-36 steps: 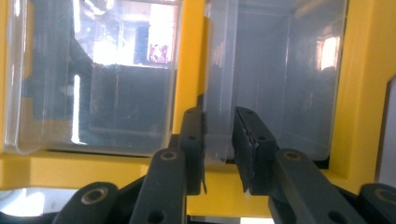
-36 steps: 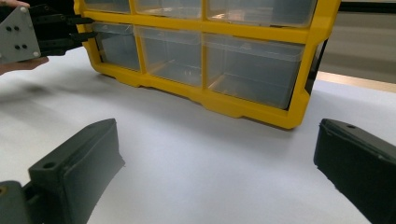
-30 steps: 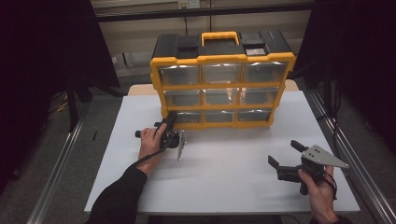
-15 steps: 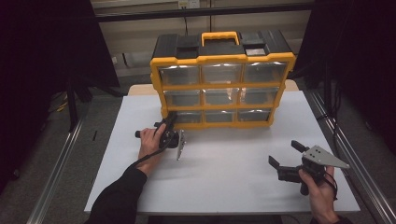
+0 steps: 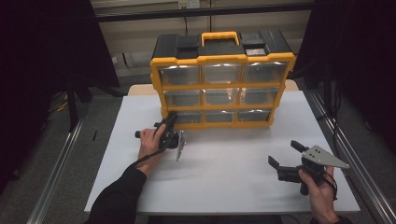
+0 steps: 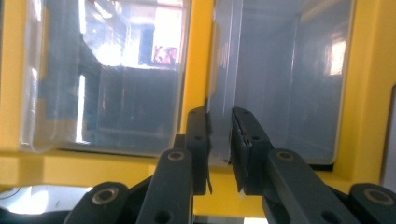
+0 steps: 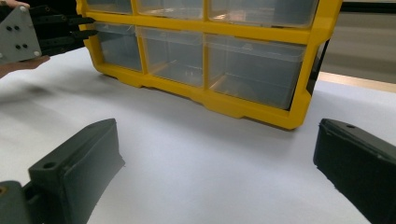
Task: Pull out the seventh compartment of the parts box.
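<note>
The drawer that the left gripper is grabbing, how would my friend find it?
Find the big yellow and black organizer standing on the white table. It has three rows of clear drawers; go to the bottom row. The bottom-left drawer is the one, the only drawer with the left gripper at its front, jaws closed around its clear edge.

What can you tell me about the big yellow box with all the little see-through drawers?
The organizer box stands upright at the back of the white table. It has a yellow frame, a black top and a yellow carry handle. Nine clear plastic drawers sit in three rows of three; those seen close up look empty. All look pushed in. The left gripper has its jaws around the lip of the bottom left drawer. The right gripper waits apart.
</note>
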A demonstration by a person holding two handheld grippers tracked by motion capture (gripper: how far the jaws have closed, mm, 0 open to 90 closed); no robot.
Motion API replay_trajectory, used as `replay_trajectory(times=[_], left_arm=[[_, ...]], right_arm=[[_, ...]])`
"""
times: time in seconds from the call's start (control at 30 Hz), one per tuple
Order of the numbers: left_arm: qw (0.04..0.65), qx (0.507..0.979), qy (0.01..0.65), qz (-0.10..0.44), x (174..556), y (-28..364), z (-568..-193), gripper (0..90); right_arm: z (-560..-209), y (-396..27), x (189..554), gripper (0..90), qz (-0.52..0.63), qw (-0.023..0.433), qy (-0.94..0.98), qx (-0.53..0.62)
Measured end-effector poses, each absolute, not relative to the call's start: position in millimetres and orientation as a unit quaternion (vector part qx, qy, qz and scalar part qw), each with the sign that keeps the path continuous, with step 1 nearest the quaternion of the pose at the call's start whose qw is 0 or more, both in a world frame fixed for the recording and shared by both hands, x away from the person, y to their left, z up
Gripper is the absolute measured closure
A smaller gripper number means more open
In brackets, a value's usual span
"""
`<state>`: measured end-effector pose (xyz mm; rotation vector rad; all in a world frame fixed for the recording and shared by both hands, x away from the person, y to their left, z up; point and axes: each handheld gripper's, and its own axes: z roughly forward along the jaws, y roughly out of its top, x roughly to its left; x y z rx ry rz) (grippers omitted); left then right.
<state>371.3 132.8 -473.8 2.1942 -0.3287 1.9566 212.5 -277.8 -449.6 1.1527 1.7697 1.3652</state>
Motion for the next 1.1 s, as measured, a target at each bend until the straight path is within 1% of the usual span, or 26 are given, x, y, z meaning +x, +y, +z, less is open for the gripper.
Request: replay_trajectory(times=[0.03,0.23,0.27,0.4,0.43,0.47,0.6,0.63,0.67,0.7,0.97,1.0,1.03,1.1], left_arm=[[0.108,0.732,-0.104,0.665,371.3,133.3,-475.6,78.1],[0.082,0.735,-0.114,0.663,369.0,133.5,-473.7,78.2],[0.091,0.736,-0.115,0.661,369.7,134.0,-474.2,78.2],[0.096,0.729,-0.115,0.668,368.1,134.4,-474.5,78.2],[0.113,0.723,-0.11,0.672,368.1,134.9,-476.5,78.2],[0.103,0.727,-0.107,0.671,366.5,135.8,-476.1,78.2],[0.109,0.721,-0.113,0.675,362.2,137.4,-475.4,78.1],[0.114,0.724,-0.118,0.67,362.7,137.4,-475.3,78.1],[0.164,0.723,-0.108,0.663,365.8,136.9,-480.5,78.1],[0.168,0.72,-0.104,0.665,365.4,137.1,-481.3,78.1],[0.157,0.723,-0.104,0.665,362.4,138.6,-480.0,78.0],[0.147,0.721,-0.107,0.669,361.0,138.6,-478.8,78.0],[0.163,0.72,-0.108,0.666,362.2,138.7,-479.7,78.0],[0.16,0.719,-0.106,0.668,360.5,139.0,-479.8,77.9]], right_arm=[[-449.6,-277.6,212.5,0.3,0.516,0.308,0.67,0.436],[-449.4,-277.2,212.4,0.3,0.517,0.309,0.669,0.435],[-449.5,-277.1,212.5,0.3,0.517,0.309,0.669,0.435],[-449.2,-277.4,212.2,0.2,0.518,0.308,0.669,0.435],[-449.2,-277.4,212.2,0.2,0.518,0.308,0.669,0.435],[-449.2,-277.4,212.2,0.2,0.518,0.308,0.669,0.435],[-449.2,-277.3,212.2,0.2,0.518,0.308,0.669,0.435],[-449.2,-277.2,212.1,0.2,0.518,0.308,0.669,0.435],[-449.2,-277.3,212.2,0.2,0.518,0.308,0.668,0.435],[-449.3,-277.2,212.5,0.2,0.519,0.309,0.668,0.435],[-449.4,-277.1,212.8,0.2,0.519,0.309,0.667,0.436],[-449.4,-277.2,212.7,0.2,0.519,0.309,0.667,0.435],[-449.2,-277.3,212.3,0.2,0.519,0.309,0.668,0.436],[-449.1,-277.1,212.1,0.2,0.519,0.309,0.667,0.436]])
